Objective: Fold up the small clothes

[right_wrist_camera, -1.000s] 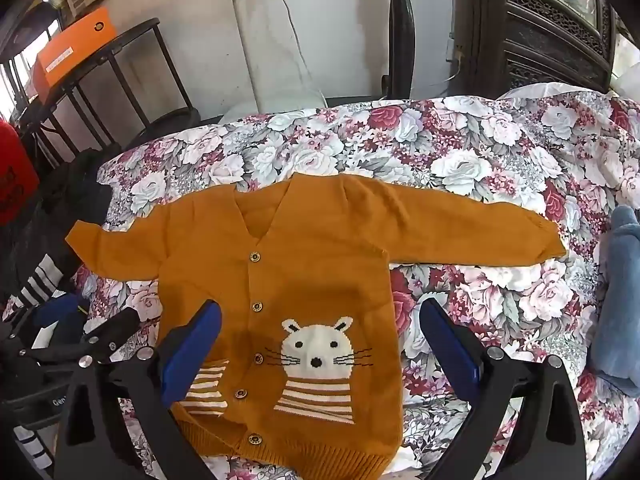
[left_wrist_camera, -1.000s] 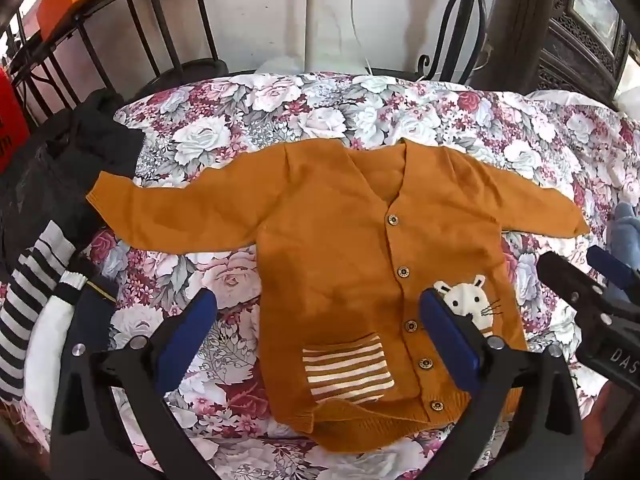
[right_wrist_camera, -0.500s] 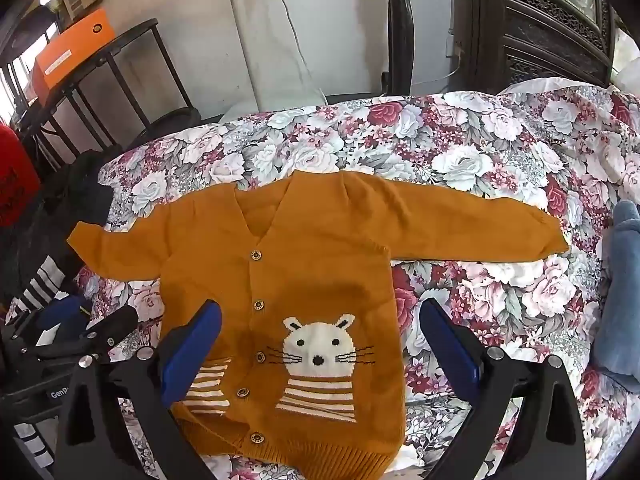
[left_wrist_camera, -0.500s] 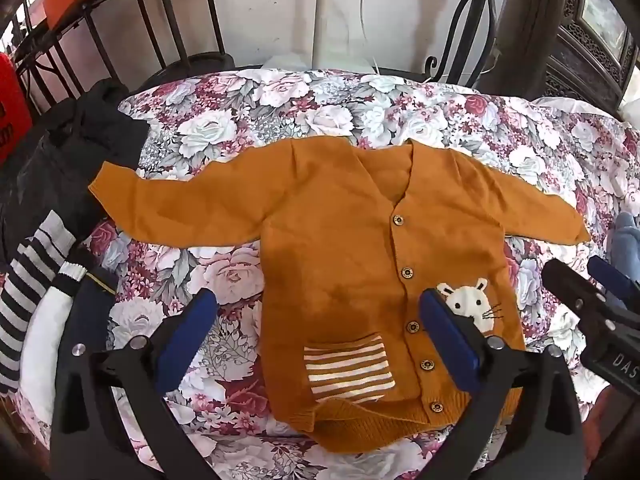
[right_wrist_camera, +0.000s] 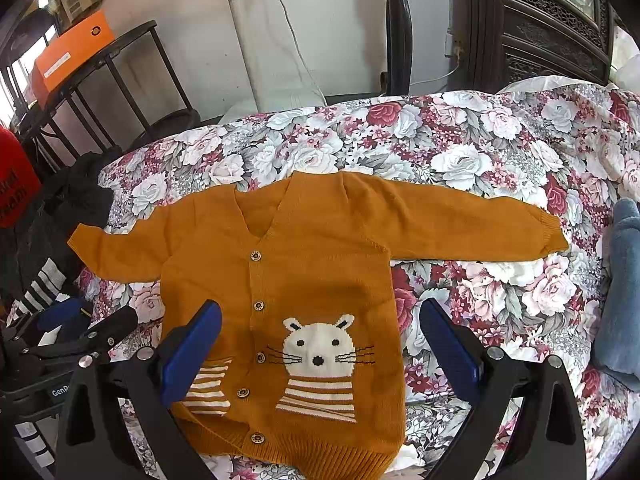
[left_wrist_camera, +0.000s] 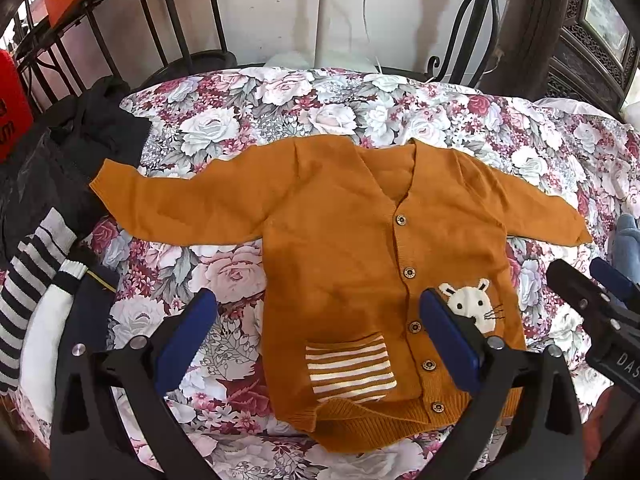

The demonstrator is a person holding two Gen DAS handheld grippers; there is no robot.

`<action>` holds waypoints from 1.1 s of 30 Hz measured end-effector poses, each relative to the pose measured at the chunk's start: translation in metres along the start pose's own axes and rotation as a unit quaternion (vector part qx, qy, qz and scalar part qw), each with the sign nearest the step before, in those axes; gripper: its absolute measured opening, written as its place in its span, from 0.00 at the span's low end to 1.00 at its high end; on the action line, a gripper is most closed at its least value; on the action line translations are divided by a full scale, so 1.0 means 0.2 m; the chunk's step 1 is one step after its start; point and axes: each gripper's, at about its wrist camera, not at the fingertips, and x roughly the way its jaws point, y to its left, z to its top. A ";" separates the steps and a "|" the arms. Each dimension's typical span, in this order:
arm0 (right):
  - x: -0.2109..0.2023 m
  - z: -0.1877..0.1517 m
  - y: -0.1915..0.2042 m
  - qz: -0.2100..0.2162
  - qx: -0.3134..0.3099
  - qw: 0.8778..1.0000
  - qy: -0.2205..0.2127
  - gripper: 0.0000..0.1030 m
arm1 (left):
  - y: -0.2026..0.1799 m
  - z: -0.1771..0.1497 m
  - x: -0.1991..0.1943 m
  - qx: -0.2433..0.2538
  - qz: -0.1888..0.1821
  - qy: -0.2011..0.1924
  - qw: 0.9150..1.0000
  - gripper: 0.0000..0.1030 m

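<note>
A small orange knit cardigan (left_wrist_camera: 340,240) (right_wrist_camera: 304,264) lies flat and face up on the floral sheet (left_wrist_camera: 320,112) (right_wrist_camera: 460,152), both sleeves spread out sideways. It has wooden buttons, a white mouse face and striped pockets. My left gripper (left_wrist_camera: 316,336) hovers open above its lower left part, with nothing between the blue pads. My right gripper (right_wrist_camera: 320,352) hovers open above the mouse face, also empty. The left gripper shows at the left edge of the right wrist view (right_wrist_camera: 92,336), and the right gripper at the right edge of the left wrist view (left_wrist_camera: 588,292).
A pile of dark and striped clothes (left_wrist_camera: 36,240) (right_wrist_camera: 44,280) lies at the left of the sheet. A blue-grey garment (right_wrist_camera: 620,288) (left_wrist_camera: 626,240) lies at the right. Behind stand a black metal rack (left_wrist_camera: 120,20) with an orange box (right_wrist_camera: 68,56), and carved dark furniture (right_wrist_camera: 540,20).
Both grippers have drawn back or risen a little, so the cardigan sits slightly lower and smaller in view. The cardigan itself has not moved.
</note>
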 end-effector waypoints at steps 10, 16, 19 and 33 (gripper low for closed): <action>0.00 0.00 -0.01 0.000 0.000 1.000 -0.001 0.97 | 0.02 -0.01 0.00 -0.002 0.002 -0.001 1.000 0.96; 0.00 0.01 -0.01 0.000 -0.001 1.000 0.000 0.97 | 0.02 -0.01 0.00 -0.003 0.002 -0.001 1.000 0.96; 0.00 0.00 0.00 0.000 -0.001 1.000 0.000 0.97 | 0.02 0.00 0.00 -0.003 0.003 -0.001 1.000 0.96; 0.00 0.00 0.00 0.000 0.000 1.000 0.000 0.97 | 0.03 0.00 0.00 -0.003 0.004 0.000 1.000 0.96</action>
